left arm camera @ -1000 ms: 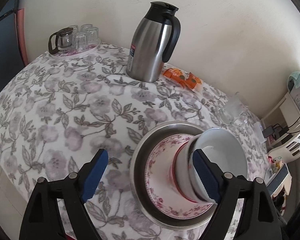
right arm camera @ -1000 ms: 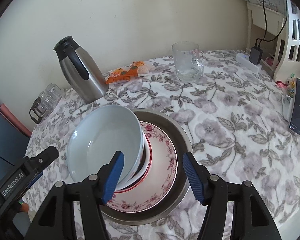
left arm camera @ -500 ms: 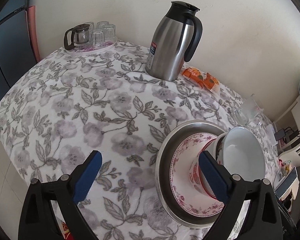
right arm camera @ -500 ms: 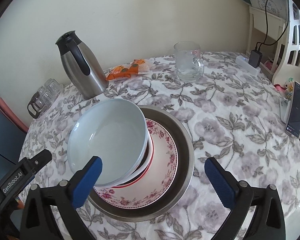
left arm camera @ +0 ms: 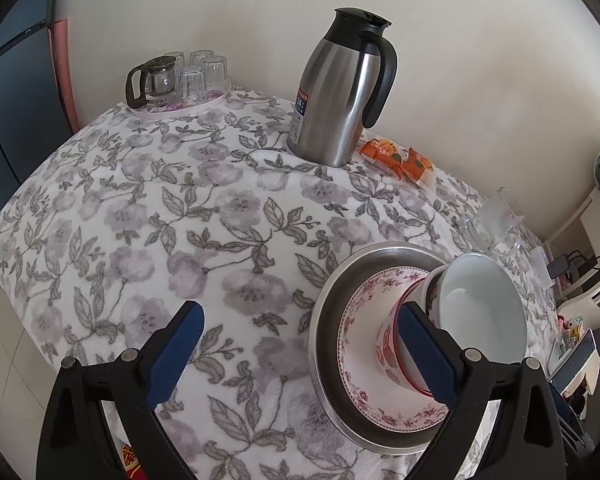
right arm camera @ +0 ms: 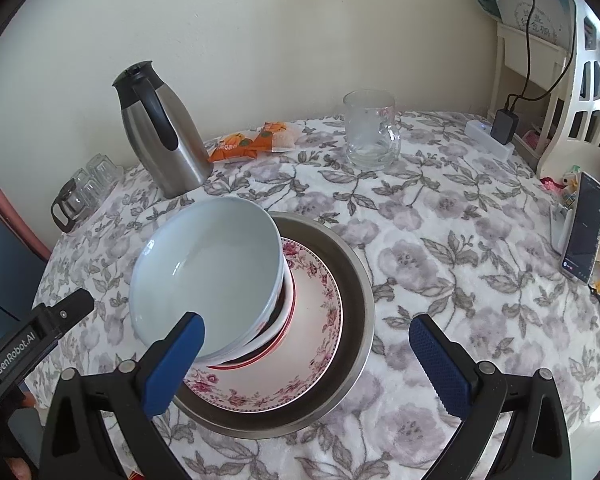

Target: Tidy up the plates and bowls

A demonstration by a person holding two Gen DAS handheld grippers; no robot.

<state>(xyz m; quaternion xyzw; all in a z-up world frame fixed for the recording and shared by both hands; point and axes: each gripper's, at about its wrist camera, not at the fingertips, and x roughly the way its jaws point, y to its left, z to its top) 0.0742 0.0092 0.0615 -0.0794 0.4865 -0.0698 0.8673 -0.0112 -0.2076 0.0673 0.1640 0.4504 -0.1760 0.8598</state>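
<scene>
Left gripper point(left arm camera: 300, 344) wide, nothing gripped, lower centre of frame over floral tablecloth point(left arm camera: 180, 220). Right gripper point(right arm camera: 308, 356) wide, nothing gripped. White bowl point(right arm camera: 208, 276) tilted, nested in red-rimmed bowl point(right arm camera: 288, 320), on floral plate point(right arm camera: 316, 344), inside steel pan point(right arm camera: 360, 292), centre frame. Steel jug point(right arm camera: 164, 132) upper left.

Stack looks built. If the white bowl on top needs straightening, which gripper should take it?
Right, probably. The right gripper is open with the white bowl just ahead; the left gripper mostly faces bare tablecloth beside the stack.
</scene>
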